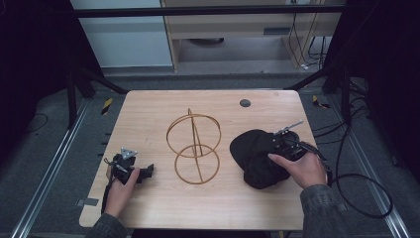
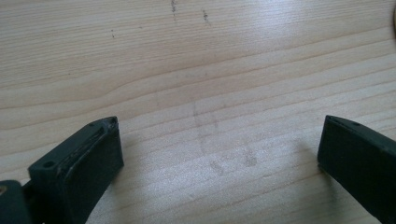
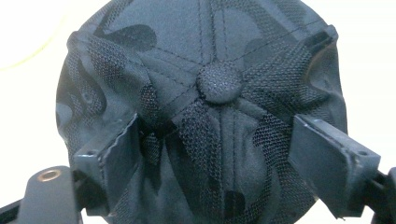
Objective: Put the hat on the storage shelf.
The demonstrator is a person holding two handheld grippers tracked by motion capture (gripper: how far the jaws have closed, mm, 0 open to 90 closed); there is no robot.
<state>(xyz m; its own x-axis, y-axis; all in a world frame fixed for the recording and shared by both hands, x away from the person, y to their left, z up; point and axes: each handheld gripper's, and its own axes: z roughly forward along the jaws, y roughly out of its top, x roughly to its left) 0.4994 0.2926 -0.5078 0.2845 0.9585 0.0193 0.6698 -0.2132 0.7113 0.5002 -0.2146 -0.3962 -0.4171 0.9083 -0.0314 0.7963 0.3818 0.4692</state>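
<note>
Cap (image 3: 205,93) — black mesh panels, fabric top button, crumpled on wood-grain table (image 1: 148,109).

A gold wire frame of two rings (image 1: 194,148) stands at the middle of the wooden surface (image 1: 148,198); a small dark disc (image 1: 244,103) lies near its far edge.

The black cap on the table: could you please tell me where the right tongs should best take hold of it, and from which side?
Grip the soft crown of the black cap just beside its top button, coming down from above. The crown faces up and its mesh panels are already crumpled into folds, so the right tongs, whose jaws straddle that fabric, can probably pinch a ridge there.
</note>
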